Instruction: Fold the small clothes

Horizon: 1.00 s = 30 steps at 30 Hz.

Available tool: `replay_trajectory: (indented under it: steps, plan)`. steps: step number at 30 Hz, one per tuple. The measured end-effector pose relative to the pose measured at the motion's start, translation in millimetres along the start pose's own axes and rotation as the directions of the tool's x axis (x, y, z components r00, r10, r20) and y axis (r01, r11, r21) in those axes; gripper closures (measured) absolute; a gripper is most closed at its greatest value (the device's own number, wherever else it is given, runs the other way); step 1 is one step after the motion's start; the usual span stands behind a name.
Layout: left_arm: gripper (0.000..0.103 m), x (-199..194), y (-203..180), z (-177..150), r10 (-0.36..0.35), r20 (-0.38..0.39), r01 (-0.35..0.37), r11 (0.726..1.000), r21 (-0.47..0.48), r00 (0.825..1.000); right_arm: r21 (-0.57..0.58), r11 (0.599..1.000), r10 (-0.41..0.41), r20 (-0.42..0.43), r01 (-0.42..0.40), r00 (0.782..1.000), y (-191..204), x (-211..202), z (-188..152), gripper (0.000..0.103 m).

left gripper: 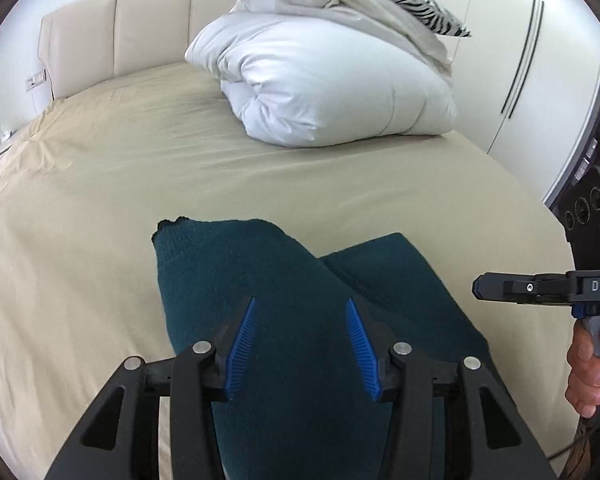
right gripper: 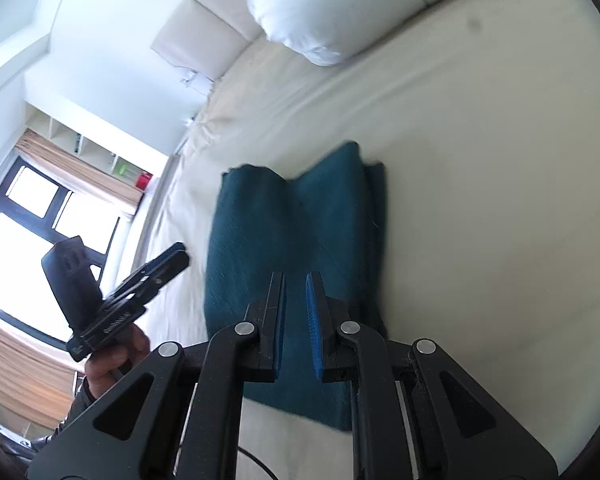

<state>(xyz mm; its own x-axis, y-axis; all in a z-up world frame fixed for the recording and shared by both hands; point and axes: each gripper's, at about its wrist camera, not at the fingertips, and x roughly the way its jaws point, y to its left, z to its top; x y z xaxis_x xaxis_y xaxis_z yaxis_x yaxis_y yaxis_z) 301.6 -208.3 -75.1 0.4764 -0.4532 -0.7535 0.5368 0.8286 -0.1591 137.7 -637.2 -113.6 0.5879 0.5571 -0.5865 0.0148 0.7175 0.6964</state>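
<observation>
Wide bed (left gripper: pixel 100 168) under a beige sheet, taking up most of both views. Far corner piled with a rolled white duvet (left gripper: pixel 332 88), a zebra-print pillow (left gripper: pixel 420 4) on top. White wardrobe (left gripper: pixel 512 40) beyond the bed; window (right gripper: pixel 32 208) with a brown blind on the other side of the room.

On the near part of the bed, a dark teal sweater (left gripper: pixel 300 280), lying flat on the sheet and already gathered into a compact oblong. Folded over lengthwise, by the look of it: two thick panels side by side with a crease between, layered edges showing along one long side in the right wrist view. One far corner ragged and a little raised, not squared off.

Probably well along: side folds done, a last fold across and some tidying left, though hard to be sure.

Left gripper (left gripper: pixel 300 344) over the near half of the sweater, jaws wide, nothing between them but cloth seen beneath. Right gripper (right gripper: pixel 296 320) above the near end too, jaws narrow yet apart, holding nothing. Whether either touches the fabric, cannot tell.
</observation>
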Motion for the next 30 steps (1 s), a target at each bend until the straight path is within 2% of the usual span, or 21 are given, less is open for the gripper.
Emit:
replay_trajectory:
  steps: [3,4,7,8,9,10,12,14,18,20,23,30]
  plan:
    - [0.054,43.3,15.1,-0.8,0.016,-0.076,-0.021,0.997,-0.074,0.997,0.043,0.998,0.054,-0.038,-0.052,0.998,8.6,50.1,32.6,0.091]
    - [0.053,50.5,20.7,-4.8,0.011,-0.075,-0.019,0.995,-0.097,0.997,0.049,0.997,0.055,-0.043,-0.053,0.998,10.2,67.6,41.5,0.091]
    - [0.052,53.0,27.7,-13.8,-0.009,-0.026,0.006,0.994,-0.112,1.000,0.132,0.991,-0.001,-0.082,0.012,0.997,-6.7,119.9,54.5,0.091]
    - [0.052,54.7,29.5,-15.0,-0.018,-0.024,0.016,0.994,-0.108,1.000,0.153,0.987,-0.042,-0.100,0.058,0.994,-15.9,132.8,55.0,0.092]
    - [0.052,54.9,32.8,-15.7,-0.036,-0.019,0.034,0.993,-0.116,0.999,0.156,0.983,-0.083,-0.098,0.098,0.992,-23.9,143.9,55.2,0.100]
    - [0.052,56.1,36.4,-15.2,-0.057,-0.015,0.054,0.990,-0.131,0.998,0.161,0.982,-0.085,-0.075,0.097,0.994,-30.5,144.2,53.3,0.103]
    - [0.052,56.0,43.6,-21.2,-0.079,-0.006,0.077,0.984,-0.160,0.997,0.164,0.985,-0.046,-0.012,0.047,0.999,-40.6,137.6,48.8,0.103]
    - [0.052,56.5,39.9,-22.6,-0.064,-0.003,0.063,0.987,-0.149,0.998,0.148,0.988,-0.059,0.040,0.053,0.997,-45.1,129.4,47.7,0.103]
    - [0.053,54.9,41.3,-24.4,-0.078,-0.007,0.076,0.984,-0.158,0.997,0.212,0.976,-0.086,0.115,0.060,0.990,-57.3,118.9,55.7,0.103]
    - [0.053,53.4,40.8,-26.8,-0.074,-0.009,0.072,0.986,-0.151,0.997,0.215,0.975,-0.086,0.123,0.058,0.989,-58.5,116.9,55.4,0.103]
    - [0.053,55.5,39.9,-25.4,-0.067,-0.011,0.065,0.987,-0.145,0.998,0.184,0.978,-0.124,0.123,0.100,0.985,-52.4,111.4,47.9,0.103]
    - [0.052,58.7,33.9,-24.4,-0.032,-0.021,0.029,0.993,-0.112,0.999,0.218,0.974,-0.101,0.161,0.064,0.982,-59.1,123.5,42.2,0.103]
